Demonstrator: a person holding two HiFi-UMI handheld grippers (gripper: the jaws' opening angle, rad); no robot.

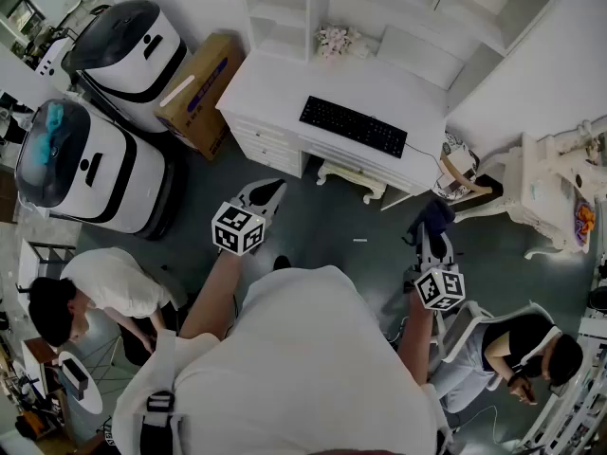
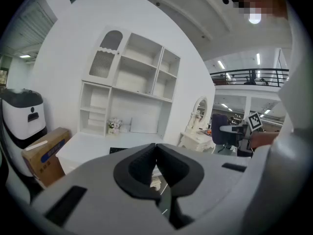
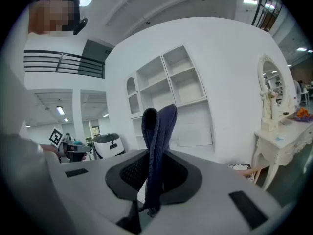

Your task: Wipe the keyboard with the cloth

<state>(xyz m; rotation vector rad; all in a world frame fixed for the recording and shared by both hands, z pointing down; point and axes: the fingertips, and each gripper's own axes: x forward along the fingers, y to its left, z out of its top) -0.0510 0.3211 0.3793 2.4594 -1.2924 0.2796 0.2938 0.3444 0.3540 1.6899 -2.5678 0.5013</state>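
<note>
One keyboard (image 1: 353, 125), black, lies on the white desk (image 1: 275, 85), on its right half and parallel to its front edge; one cloth (image 1: 433, 218), dark blue, is off the desk, out in front of its right end, well apart from the keyboard.

There are two grippers, both over the grey floor in front of the desk. The left gripper (image 1: 268, 191) is before the desk's left half, its jaws pressed together with nothing between them. The right gripper (image 1: 432, 247) is before the desk's right end, its jaws pinching the cloth, which stands up folded above the pads and trails a little below them.

One white stool (image 1: 353, 174) with curled legs stands against the desk's front edge, below the keyboard, between the desk and the grippers.

One cardboard box (image 1: 197, 93) sits just beside the desk's left end; beyond it, further left of the desk, stand two white pod-shaped machines with dark tops, one (image 1: 128, 50) level with the desk and one (image 1: 95, 164) nearer the camera.

One white shelf unit (image 1: 285, 8) rises behind the desk; one small bunch of flowers (image 1: 334, 41) sits at the desk's back edge.

One white dressing table (image 1: 550, 192) stands to the right of the desk.

Two other people sit further from the desk than the grippers; one (image 1: 104, 282) is off to the left, one (image 1: 512, 344) off to the right.
</note>
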